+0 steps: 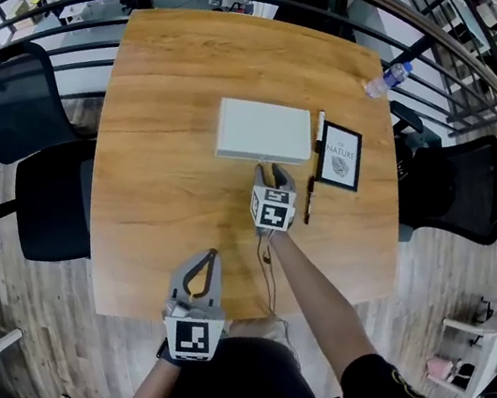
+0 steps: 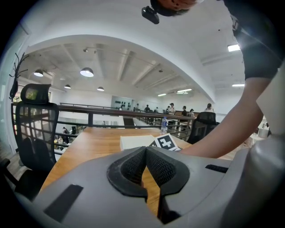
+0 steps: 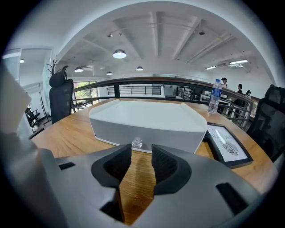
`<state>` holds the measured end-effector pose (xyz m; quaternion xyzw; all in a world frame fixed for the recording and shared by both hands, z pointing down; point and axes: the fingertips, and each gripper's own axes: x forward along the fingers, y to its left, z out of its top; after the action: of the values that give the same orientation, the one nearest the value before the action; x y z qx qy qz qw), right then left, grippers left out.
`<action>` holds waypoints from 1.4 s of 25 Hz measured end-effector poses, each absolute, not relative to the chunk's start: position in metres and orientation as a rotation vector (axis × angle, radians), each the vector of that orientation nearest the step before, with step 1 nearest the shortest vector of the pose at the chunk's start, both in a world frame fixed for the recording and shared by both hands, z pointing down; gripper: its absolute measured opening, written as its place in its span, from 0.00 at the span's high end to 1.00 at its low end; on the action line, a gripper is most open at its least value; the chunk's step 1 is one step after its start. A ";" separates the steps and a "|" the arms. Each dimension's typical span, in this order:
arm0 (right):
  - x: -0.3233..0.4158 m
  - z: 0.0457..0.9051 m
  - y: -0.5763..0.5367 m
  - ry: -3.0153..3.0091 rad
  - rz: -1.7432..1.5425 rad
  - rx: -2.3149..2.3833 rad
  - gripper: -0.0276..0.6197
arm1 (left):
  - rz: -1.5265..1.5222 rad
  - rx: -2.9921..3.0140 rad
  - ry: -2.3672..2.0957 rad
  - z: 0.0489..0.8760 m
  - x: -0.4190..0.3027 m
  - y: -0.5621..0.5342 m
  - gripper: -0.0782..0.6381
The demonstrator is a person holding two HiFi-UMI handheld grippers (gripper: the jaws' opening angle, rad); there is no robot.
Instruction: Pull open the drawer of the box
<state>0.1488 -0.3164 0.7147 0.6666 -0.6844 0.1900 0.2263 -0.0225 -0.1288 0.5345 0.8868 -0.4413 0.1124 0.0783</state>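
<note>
Wooden table (image 1: pixel 148 116); white box (image 1: pixel 262 130) crosswise, knob (image 3: pixel 136 143) toward right tongs (image 3: pixel 141 155)

The wooden table (image 1: pixel 160 152) bears a white box (image 1: pixel 262 130) and framed picture (image 1: pixel 340 156).

box (image 1: pixel 262 130) ctr on table (image 1: pixel 161 190) | frame (image 1: pixel 340 155) just R of box | bottle (image 1: pixel 387 80) far R

The head camera looks steeply down on the whole table (image 1: pixel 158 171), and both gripper cameras sit low, looking along their jaws at the same white box (image 3: pixel 147 122), the right one close, the left farther back.
</note>
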 end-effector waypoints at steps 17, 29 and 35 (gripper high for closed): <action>0.140 0.720 -0.331 -1.918 0.544 1.794 0.86 | 0.345 2.670 -1.275 0.538 -0.006 -0.135 0.87; 0.140 0.722 -0.331 -1.909 0.534 1.787 0.86 | 0.363 2.653 -1.268 0.545 -0.006 -0.134 0.87; 0.142 0.722 -0.330 -1.910 0.526 1.781 0.86 | 0.361 2.659 -1.268 0.545 -0.001 -0.134 0.87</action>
<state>0.1418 -0.3304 0.7217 0.6497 -0.6966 0.1918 0.2363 -0.0011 -0.1344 0.5449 0.8926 -0.4256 0.1213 0.0866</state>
